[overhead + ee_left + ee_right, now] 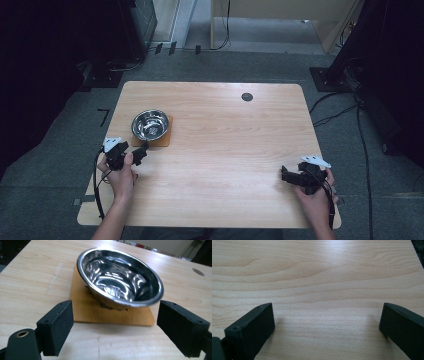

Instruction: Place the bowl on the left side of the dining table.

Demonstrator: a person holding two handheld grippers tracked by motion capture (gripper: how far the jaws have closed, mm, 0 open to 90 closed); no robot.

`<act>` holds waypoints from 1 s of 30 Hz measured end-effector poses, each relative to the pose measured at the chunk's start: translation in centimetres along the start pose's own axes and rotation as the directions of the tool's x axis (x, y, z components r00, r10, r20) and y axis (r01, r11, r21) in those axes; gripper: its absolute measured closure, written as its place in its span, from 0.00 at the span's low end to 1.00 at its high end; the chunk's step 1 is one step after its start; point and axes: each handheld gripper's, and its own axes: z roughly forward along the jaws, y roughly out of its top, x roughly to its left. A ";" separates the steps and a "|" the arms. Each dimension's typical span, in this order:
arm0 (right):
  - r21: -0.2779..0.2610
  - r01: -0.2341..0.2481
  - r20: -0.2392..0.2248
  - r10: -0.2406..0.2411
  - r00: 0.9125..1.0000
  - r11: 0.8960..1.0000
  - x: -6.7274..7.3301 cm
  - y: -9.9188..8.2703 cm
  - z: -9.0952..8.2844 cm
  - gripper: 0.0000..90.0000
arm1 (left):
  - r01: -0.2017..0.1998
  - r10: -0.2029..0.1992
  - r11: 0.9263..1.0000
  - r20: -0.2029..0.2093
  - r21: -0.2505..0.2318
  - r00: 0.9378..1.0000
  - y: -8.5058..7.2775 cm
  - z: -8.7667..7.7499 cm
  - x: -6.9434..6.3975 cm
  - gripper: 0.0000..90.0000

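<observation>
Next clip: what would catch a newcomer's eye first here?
The shiny steel bowl stands out, sitting on a small wooden board at the table's left side. The left gripper sits just short of the board with its jaws open toward the bowl, not touching it. The right gripper rests far off near the right front edge, jaws open over bare wood.

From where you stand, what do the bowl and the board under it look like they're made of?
The bowl looks like polished metal, probably stainless steel: its inside mirrors the lights in warped bright streaks. The board under it looks like wood or bamboo with a smooth orange-brown finish; its grain is too faint to tell which. The table shows pale wood grain, perhaps laminate.
</observation>
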 end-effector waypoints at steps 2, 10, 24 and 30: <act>0.000 0.000 0.000 0.000 1.000 1.000 0.0 0.0 0.0 0.00 | -0.006 0.006 1.000 0.005 0.008 1.000 -0.5 -0.3 -0.1 0.15; 0.000 0.000 0.000 0.000 1.000 1.000 0.0 0.0 0.0 0.00 | -0.056 0.056 0.998 -0.010 0.033 0.998 -1.9 -1.5 -0.2 0.15; 0.000 0.000 0.000 0.000 1.000 1.000 0.0 0.0 0.0 0.00 | -0.110 0.112 0.992 -0.037 0.059 0.993 -3.7 -4.6 1.0 0.15; 0.000 0.000 0.000 0.000 1.000 1.000 0.0 0.0 0.0 0.00 | -0.109 0.112 0.992 -0.051 0.061 0.992 -4.3 -5.6 1.8 0.15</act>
